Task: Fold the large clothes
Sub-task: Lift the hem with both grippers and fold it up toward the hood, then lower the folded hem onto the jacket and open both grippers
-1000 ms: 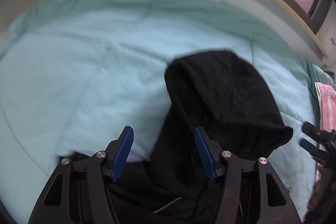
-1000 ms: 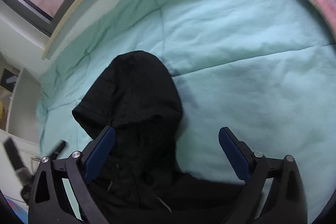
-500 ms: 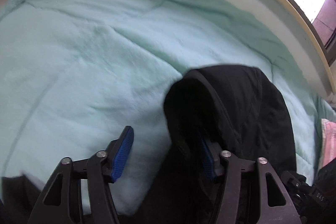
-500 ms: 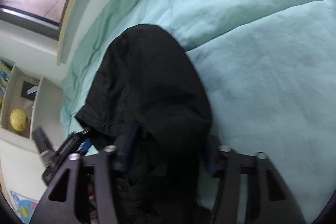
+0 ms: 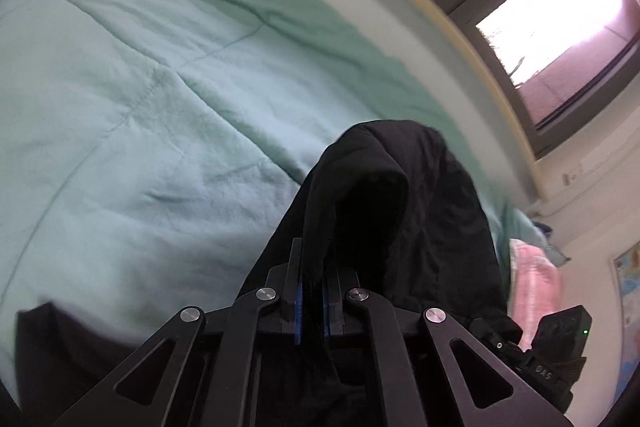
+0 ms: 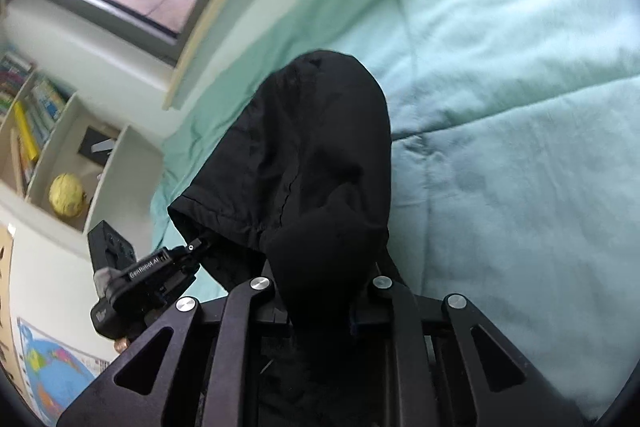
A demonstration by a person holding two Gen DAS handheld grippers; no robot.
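A black hooded jacket (image 5: 400,211) lies on a mint green quilt (image 5: 140,115), and its hood is lifted off the bed. My left gripper (image 5: 313,283) is shut on the left edge of the hood. My right gripper (image 6: 320,291) is shut on the hood's other side; the fabric (image 6: 320,163) bulges over its fingers and hides the pads. The right gripper also shows at the lower right of the left wrist view (image 5: 556,355), and the left gripper at the left of the right wrist view (image 6: 152,271).
A window (image 5: 560,7) and a cream bed frame edge (image 5: 460,27) run along the far side. A pink folded cloth (image 5: 532,287) lies at the bed's right. A white shelf (image 6: 60,163) with books and a yellow ball (image 6: 67,195) stands to the left.
Both grippers have closed on the hood's edges and lifted it off the quilt. They were open a second ago.
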